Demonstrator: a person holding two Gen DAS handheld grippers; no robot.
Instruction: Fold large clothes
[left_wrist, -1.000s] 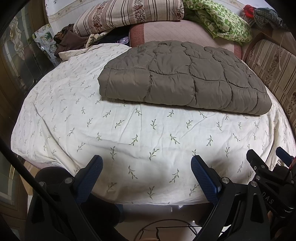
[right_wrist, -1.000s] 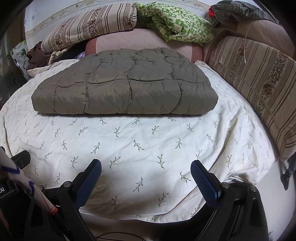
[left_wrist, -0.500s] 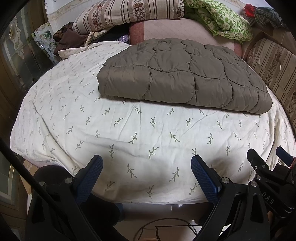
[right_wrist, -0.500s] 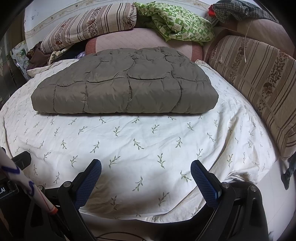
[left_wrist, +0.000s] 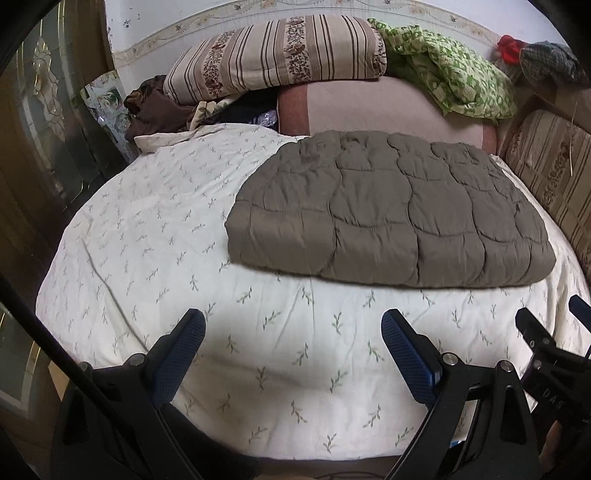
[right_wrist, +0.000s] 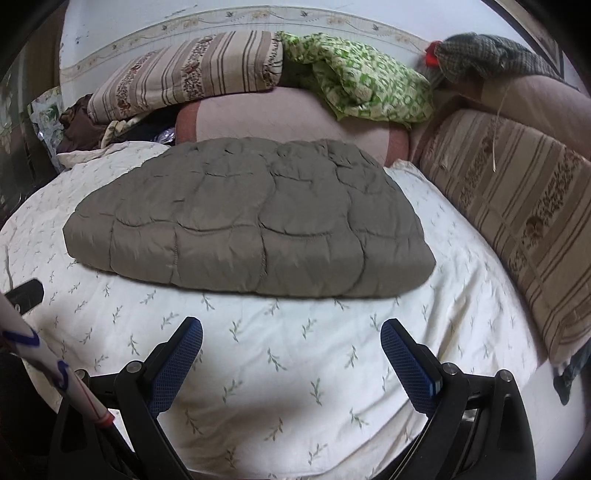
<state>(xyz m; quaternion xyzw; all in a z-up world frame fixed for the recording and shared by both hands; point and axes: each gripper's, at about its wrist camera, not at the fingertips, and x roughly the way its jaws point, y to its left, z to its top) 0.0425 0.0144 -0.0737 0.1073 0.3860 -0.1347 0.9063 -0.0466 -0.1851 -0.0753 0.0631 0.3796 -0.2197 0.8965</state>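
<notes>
A grey-brown quilted padded garment (left_wrist: 388, 210) (right_wrist: 251, 221) lies folded into a thick flat bundle on the leaf-printed white sheet (left_wrist: 155, 236) (right_wrist: 295, 350). My left gripper (left_wrist: 293, 328) hovers open above the sheet's near part, short of the bundle's front edge, with nothing between its blue pads. My right gripper (right_wrist: 291, 328) is open too, empty, just in front of the bundle's middle. The right gripper's black frame (left_wrist: 550, 354) shows at the right edge of the left wrist view, and part of the left gripper (right_wrist: 26, 295) at the left edge of the right wrist view.
Striped pillows (left_wrist: 280, 59) (right_wrist: 517, 206), a pink cushion (left_wrist: 369, 107) and a green patterned cloth (right_wrist: 362, 85) line the back and right of the bed. Dark clothes (left_wrist: 155, 107) are heaped at the back left. A dark wooden door (left_wrist: 37, 147) stands to the left.
Both grippers have moved forward over the sheet, closer to the folded bundle, which now sits lower and larger in both views. The bundle itself has not moved. Both stay open.
</notes>
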